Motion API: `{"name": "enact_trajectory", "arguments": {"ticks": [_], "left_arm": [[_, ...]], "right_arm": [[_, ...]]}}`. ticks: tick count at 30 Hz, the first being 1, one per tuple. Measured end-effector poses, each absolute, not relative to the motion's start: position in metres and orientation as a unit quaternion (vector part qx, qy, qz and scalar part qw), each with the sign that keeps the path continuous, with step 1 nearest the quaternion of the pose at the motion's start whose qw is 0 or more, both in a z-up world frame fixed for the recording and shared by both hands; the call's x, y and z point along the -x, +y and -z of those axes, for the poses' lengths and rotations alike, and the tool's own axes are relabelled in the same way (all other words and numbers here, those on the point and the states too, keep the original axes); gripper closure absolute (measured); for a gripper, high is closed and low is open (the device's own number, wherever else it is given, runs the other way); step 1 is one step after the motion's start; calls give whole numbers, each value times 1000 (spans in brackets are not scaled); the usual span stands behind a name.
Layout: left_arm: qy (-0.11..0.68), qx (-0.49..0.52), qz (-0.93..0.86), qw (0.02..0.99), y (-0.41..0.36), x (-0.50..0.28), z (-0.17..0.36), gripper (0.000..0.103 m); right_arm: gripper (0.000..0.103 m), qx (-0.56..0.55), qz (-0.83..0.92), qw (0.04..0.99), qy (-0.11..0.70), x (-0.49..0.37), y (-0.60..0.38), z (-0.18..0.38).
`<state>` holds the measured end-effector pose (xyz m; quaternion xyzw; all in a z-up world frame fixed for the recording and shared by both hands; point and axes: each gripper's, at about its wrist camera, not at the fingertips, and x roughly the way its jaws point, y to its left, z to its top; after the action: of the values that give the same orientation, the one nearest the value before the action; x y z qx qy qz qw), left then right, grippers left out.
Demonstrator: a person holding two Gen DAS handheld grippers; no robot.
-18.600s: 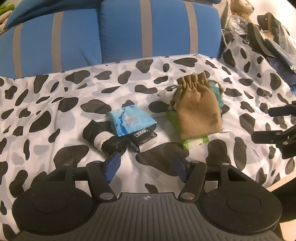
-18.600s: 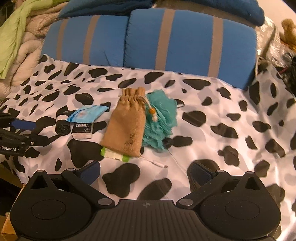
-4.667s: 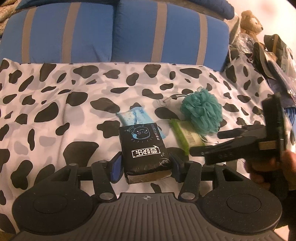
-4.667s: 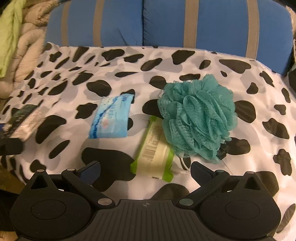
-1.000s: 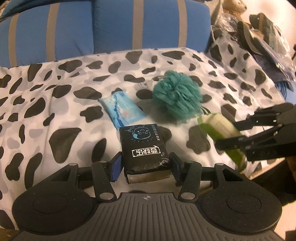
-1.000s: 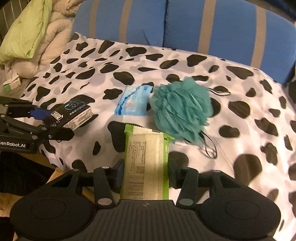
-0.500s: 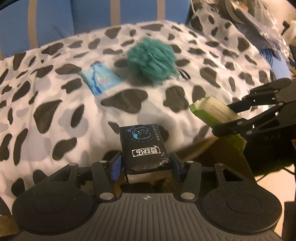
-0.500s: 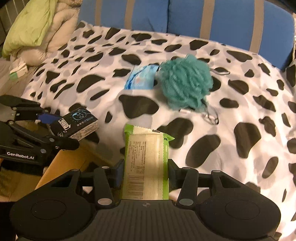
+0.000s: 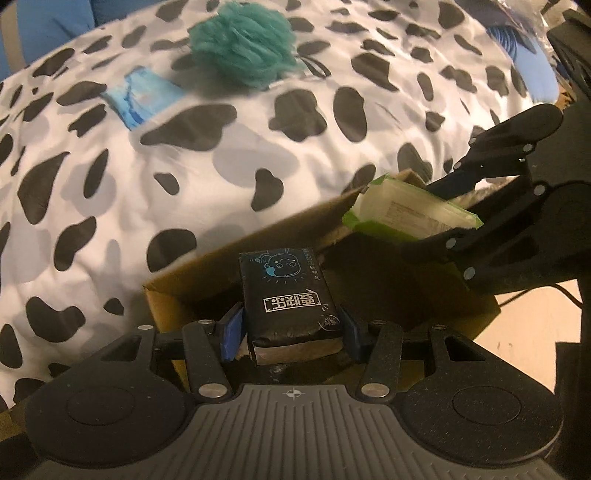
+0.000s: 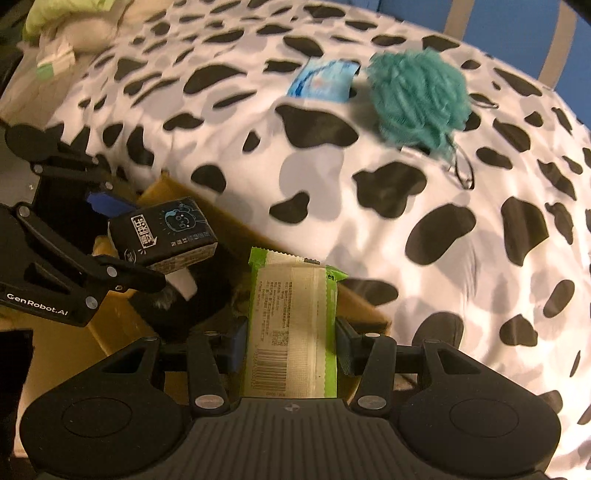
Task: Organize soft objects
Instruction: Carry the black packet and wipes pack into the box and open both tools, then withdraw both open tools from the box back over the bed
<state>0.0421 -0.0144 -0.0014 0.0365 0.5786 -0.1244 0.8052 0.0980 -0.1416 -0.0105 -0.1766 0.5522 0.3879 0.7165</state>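
My left gripper (image 9: 290, 328) is shut on a black tissue pack (image 9: 286, 291) and holds it over an open cardboard box (image 9: 192, 280) beside the bed. My right gripper (image 10: 290, 345) is shut on a green-edged wet-wipe pack (image 10: 291, 332), also above the box (image 10: 177, 192). Each gripper shows in the other's view: the right one (image 9: 465, 210) with the green pack (image 9: 410, 210), the left one (image 10: 110, 236) with the black pack (image 10: 162, 232). On the spotted cover lie a teal bath pouf (image 9: 240, 53) (image 10: 417, 96) and a blue tissue pack (image 9: 142, 96) (image 10: 321, 79).
The black-and-white spotted bed cover (image 9: 110, 184) fills the upper part of both views. Blue striped cushions (image 10: 517, 29) stand at the back. Pale bedding (image 10: 70, 26) is piled at the far left. Dark soft items lie inside the box (image 10: 173, 306).
Both grippers have drawn back from the bed and tipped downward with their packs. The cardboard box has come into view beneath them, and the pouf and blue pack look farther away.
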Motion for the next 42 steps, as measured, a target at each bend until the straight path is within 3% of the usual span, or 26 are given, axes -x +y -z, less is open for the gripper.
{"name": "enact_trajectory", "arguments": {"ticks": [13,14,16,19,24,42], "left_arm": [[598,-43,125,790,-15,-43,7,50],[601,-45,121,789,-15,-44,8,50],[608,-51,113,784,-15,-46,11,44],[621,-60,103,775,-17,-48,16,36],[628,-69,100,769,-17,-48,19,30],[618,-61,86,779,-12,-50,14,28]], "right_arm": [[51,211,-414,675,573,-87,-127,22],[49,216,-414,675,572,-86,-126,22],[30,225,-414,675,568,-84,-124,22],[14,234,-413,675,565,-83,-124,23],[8,243,-408,675,565,-82,-123,25],[6,243,-391,690,559,-85,-124,23]]}}
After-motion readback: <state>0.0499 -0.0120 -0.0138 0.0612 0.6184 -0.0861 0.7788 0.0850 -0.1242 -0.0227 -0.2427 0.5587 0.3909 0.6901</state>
